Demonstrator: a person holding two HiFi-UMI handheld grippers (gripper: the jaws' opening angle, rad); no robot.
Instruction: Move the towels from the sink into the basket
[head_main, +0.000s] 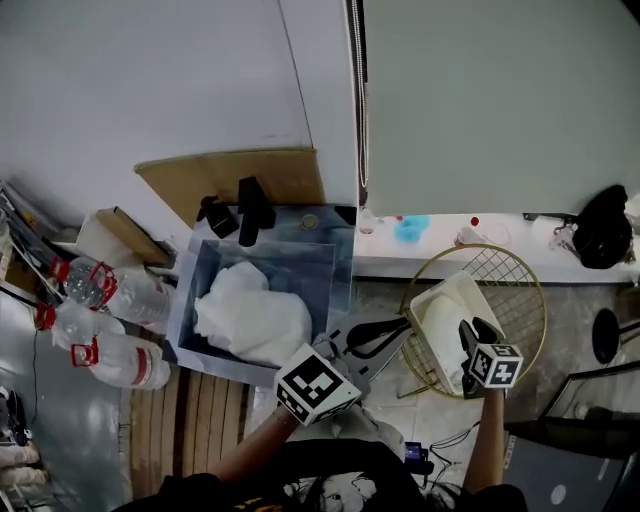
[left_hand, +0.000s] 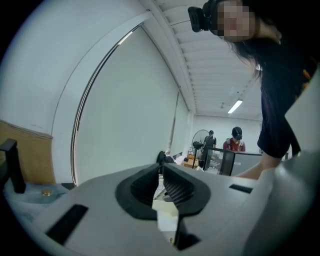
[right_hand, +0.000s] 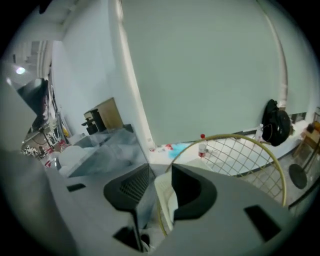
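Observation:
A pile of white towels (head_main: 250, 310) lies in the metal sink (head_main: 190, 300) at centre left. To its right stands a gold wire basket (head_main: 500, 250) with one white towel (head_main: 440, 320) draped inside. My right gripper (head_main: 472, 335) hangs over the basket's near side, open, with nothing between its pads; in the right gripper view (right_hand: 161, 175) the towel (right_hand: 165, 195) shows below through the gap, inside the basket rim (right_hand: 240, 137). My left gripper (head_main: 395, 328) hovers between sink and basket, pointing at the basket. Its jaws (left_hand: 161, 172) stand almost together and hold nothing.
A black faucet (head_main: 250, 210) rises behind the sink, in front of a cardboard sheet (head_main: 240, 175). Several water bottles (head_main: 120, 300) with red caps lie to the left. A black bag (head_main: 603, 225) and a blue cloth (head_main: 410, 228) sit on the white ledge. Wooden slats (head_main: 190, 420) lie below the sink.

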